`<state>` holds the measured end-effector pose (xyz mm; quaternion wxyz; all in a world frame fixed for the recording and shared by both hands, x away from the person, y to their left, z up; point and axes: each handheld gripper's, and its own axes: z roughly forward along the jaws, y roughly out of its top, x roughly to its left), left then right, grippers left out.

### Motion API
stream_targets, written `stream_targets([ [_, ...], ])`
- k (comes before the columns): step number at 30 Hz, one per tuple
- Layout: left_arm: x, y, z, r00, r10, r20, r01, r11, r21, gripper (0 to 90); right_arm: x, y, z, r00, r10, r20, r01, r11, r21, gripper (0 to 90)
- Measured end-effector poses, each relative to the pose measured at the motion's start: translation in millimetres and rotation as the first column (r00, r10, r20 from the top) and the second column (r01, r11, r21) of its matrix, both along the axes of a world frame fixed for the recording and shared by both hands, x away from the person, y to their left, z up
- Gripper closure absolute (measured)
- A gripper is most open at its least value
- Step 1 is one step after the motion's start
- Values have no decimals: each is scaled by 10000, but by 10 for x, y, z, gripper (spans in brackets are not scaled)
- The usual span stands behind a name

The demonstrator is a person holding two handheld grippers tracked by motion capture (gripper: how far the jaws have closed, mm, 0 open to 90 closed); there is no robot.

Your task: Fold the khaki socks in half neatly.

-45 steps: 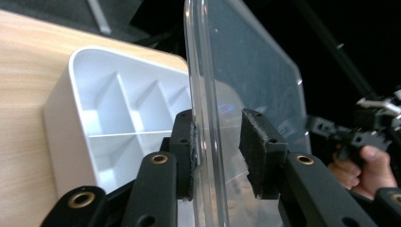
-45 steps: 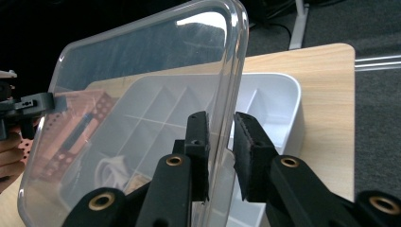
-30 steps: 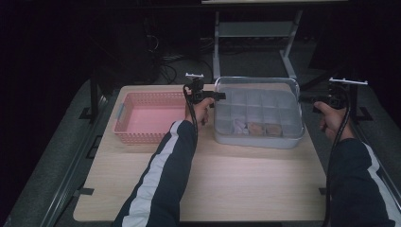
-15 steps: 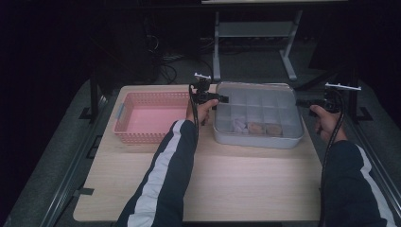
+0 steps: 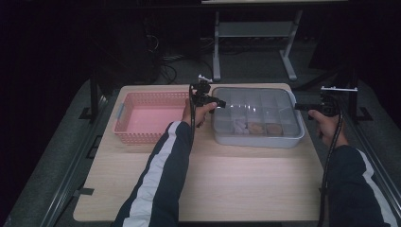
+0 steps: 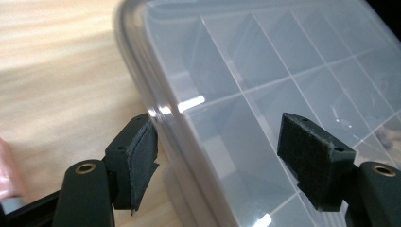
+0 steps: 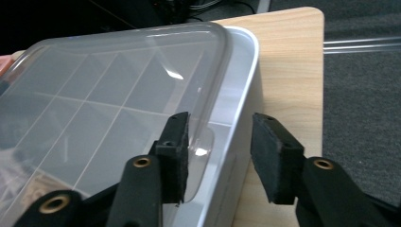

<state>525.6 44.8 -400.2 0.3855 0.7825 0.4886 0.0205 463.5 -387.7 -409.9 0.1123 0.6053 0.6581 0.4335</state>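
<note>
Your left gripper (image 6: 215, 161) and right gripper (image 7: 218, 156): jaws just opening, both released, each straddling box (image 5: 257, 138) rim at opposite ends. Lid (image 7: 118, 90) now rests on box, right half of table (image 5: 236, 189). You look done placing; back off

A light wooden table (image 5: 246, 184) with rounded corners filled the lower middle of the high view, its near half bare. Two things lay directly on it, both toward the upper part of the tabletop. A pink basket (image 5: 150, 118) sat at the upper left of the table, near its left edge. Just right of it, at the upper right, rested a clear compartment box (image 5: 257, 118) with a transparent lid, reaching close to the table's right edge. The two containers stood side by side, a narrow strip of wood between them.
</note>
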Motion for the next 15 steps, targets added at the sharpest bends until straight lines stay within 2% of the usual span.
stream_targets([
  [2,-6,-54,9,9992,-381,124,377,9988,301,275,-24,8,10,9997,218,132,-219,9997,63,543],
  [5,-8,-111,12,9973,-714,182,705,9964,475,260,-42,22,0,9980,626,27,-625,9978,-230,495],
  [7,-12,-146,11,9962,-802,332,778,9947,670,228,-39,14,-30,9964,813,-218,-817,9965,-196,471],
  [10,-10,-165,2,9949,-964,302,940,9928,746,184,-42,4,-35,9959,887,-178,-889,9960,-95,460],
  [12,-11,-160,26,9957,-832,417,790,9925,933,187,-42,12,-36,9952,948,-240,-950,9955,-68,453],
  [15,-3,-117,85,9963,-280,814,181,9925,1206,192,-47,20,-54,9950,974,-209,-974,9952,-27,446],
])
